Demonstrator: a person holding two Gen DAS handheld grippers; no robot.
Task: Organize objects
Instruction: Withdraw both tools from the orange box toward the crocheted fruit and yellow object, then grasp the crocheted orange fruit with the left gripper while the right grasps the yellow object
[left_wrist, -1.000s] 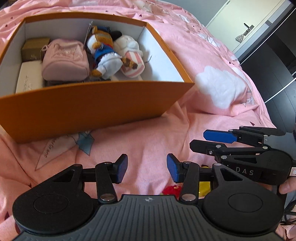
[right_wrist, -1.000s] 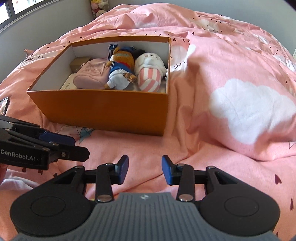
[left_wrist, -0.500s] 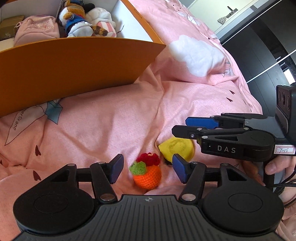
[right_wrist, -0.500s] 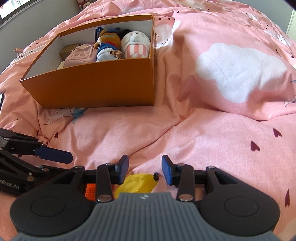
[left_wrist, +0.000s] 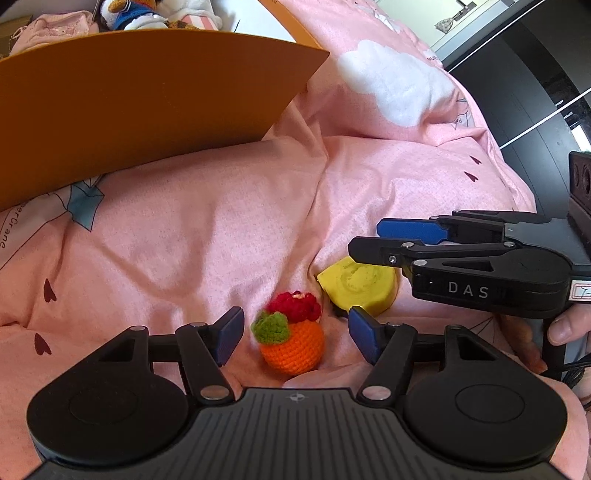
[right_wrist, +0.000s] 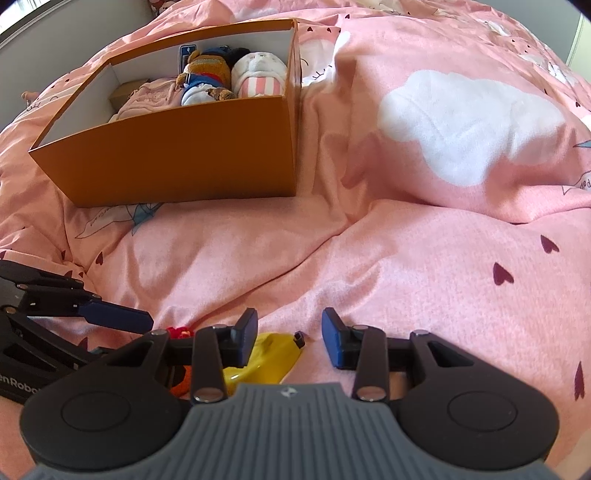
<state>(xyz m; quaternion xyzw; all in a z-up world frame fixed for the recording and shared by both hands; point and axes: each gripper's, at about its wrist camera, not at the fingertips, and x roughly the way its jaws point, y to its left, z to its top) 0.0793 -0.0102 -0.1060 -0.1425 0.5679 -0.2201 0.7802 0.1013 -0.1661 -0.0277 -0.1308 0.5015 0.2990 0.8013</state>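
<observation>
Pink bedding (left_wrist: 207, 236) with white cloud and dark heart prints covers the bed, and every item I note rests on it.

My left tool (left_wrist: 295, 334) hangs low over the bedding with its 2 blue pads spread wide – released, gripping nothing. Between those pads lies a crocheted orange fruit (left_wrist: 291, 341) with a green leaf and a red tuft on top; neither pad touches it. Just beside it, toward the right, sits a yellow toy (left_wrist: 356, 286), resting in a fold of the fabric.

My right tool (right_wrist: 289, 341) is likewise released, its pads apart. In the right wrist view the yellow toy (right_wrist: 271, 356) shows beneath and beside the left pad, partly hidden by the tool body, so I cannot tell whether pad and toy touch. In the left wrist view the right tool (left_wrist: 384, 240) comes in from the right, its tips above the yellow toy, with the operator's hand (left_wrist: 561, 328) on its handle.

An orange cardboard box (right_wrist: 192, 147) with a white interior stands farther up the bed, well apart from both toys. It is open at the top and holds a striped plush (right_wrist: 260, 72), a plush bear in blue clothing (right_wrist: 203, 79), a pale pink pouch (right_wrist: 151, 96) and a small brown box (right_wrist: 123, 92) – all packed toward its far end.
</observation>
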